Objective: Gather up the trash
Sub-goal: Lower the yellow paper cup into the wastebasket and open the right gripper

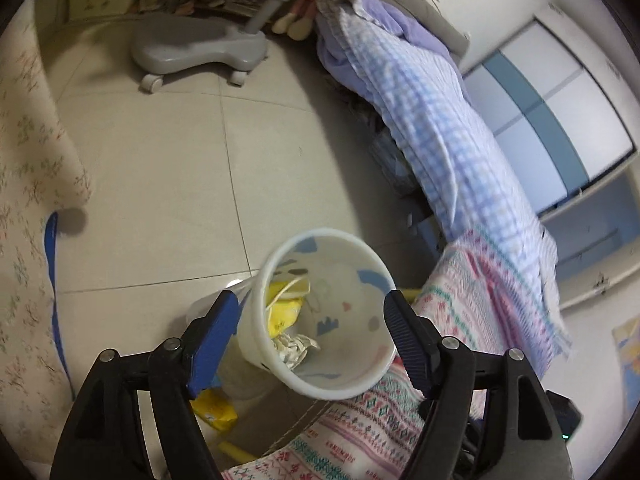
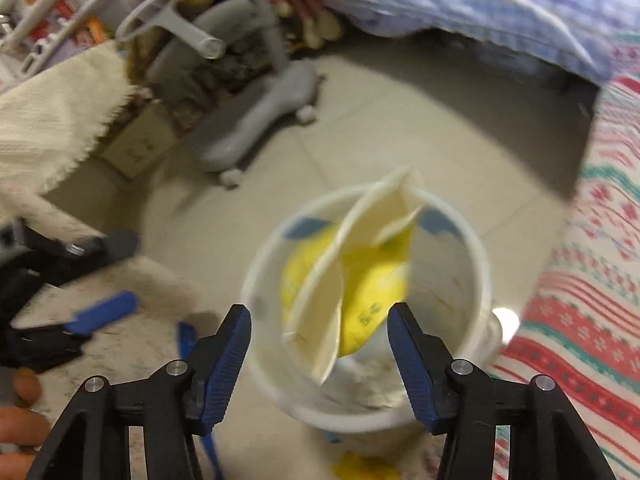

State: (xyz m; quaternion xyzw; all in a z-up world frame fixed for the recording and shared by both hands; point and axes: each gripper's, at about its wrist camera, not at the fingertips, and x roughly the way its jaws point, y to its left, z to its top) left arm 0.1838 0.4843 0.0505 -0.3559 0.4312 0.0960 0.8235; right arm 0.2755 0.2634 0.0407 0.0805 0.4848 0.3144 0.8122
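Nearly Binned: Wrapper Hangs Over the Bucket

Both tools stand apart with nothing clamped. The right tool hovers above the white bin, and a cream-and-yellow wrapper sits in the bin's mouth between the spread jaws, touching neither pad as far as the blur allows. The left tool frames the same bin on the tiled floor, just beside the patterned blanket; yellow packets and crumpled paper already lie inside.

My worry is the wrapper: its top pokes above the rim, so it may catch there and tip out rather than drop. A nudge from either tool could also rock the bin.

Another yellow packet lies on the floor by the bin, partly hidden behind the left tool. The right view is smeared, so the wrapper's exact resting point is unclear, and the bin's base is cut off.
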